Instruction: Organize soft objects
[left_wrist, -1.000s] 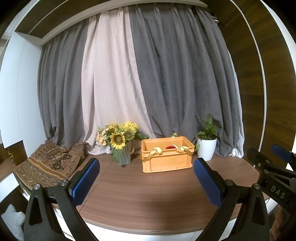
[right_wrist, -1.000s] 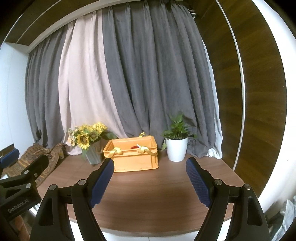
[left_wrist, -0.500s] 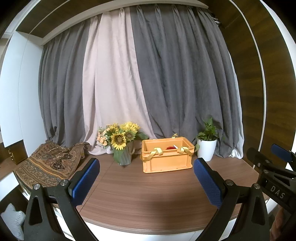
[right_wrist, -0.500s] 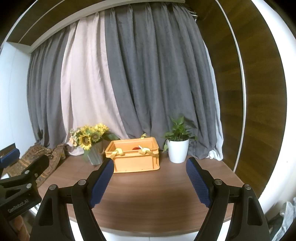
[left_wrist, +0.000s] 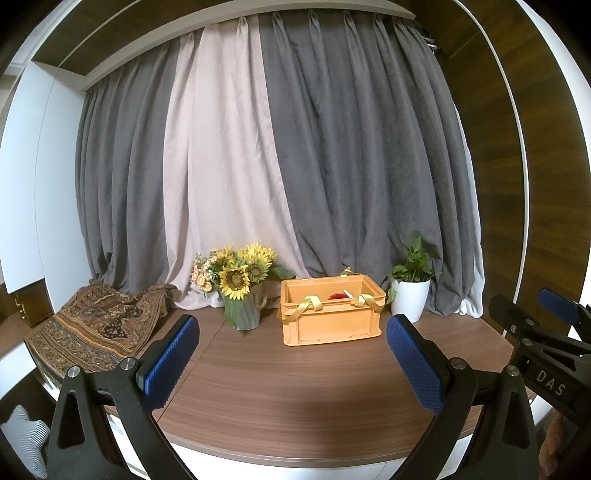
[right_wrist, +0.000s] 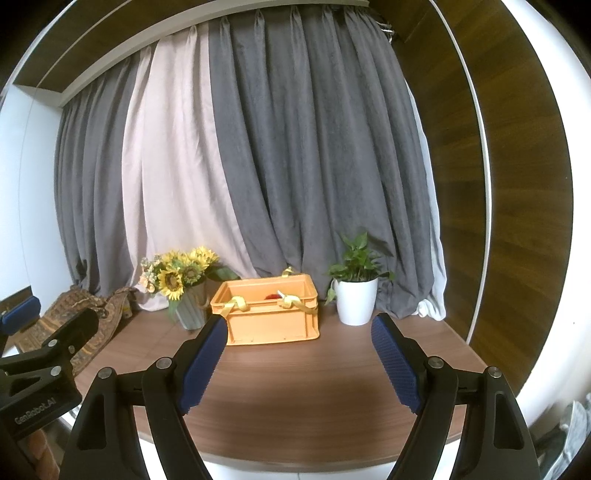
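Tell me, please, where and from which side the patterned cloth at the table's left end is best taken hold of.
Probably at the bunched ridge along the top of the patterned cloth, coming in from the front with the left gripper, whose jaws stand open. The cloth lies draped and flat lower down, so the raised folds offer something to pinch.

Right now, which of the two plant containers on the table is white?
The pot with the green leafy plant, right of the orange crate. The other, the vase with sunflowers left of the crate, is grey-green and ribbed.
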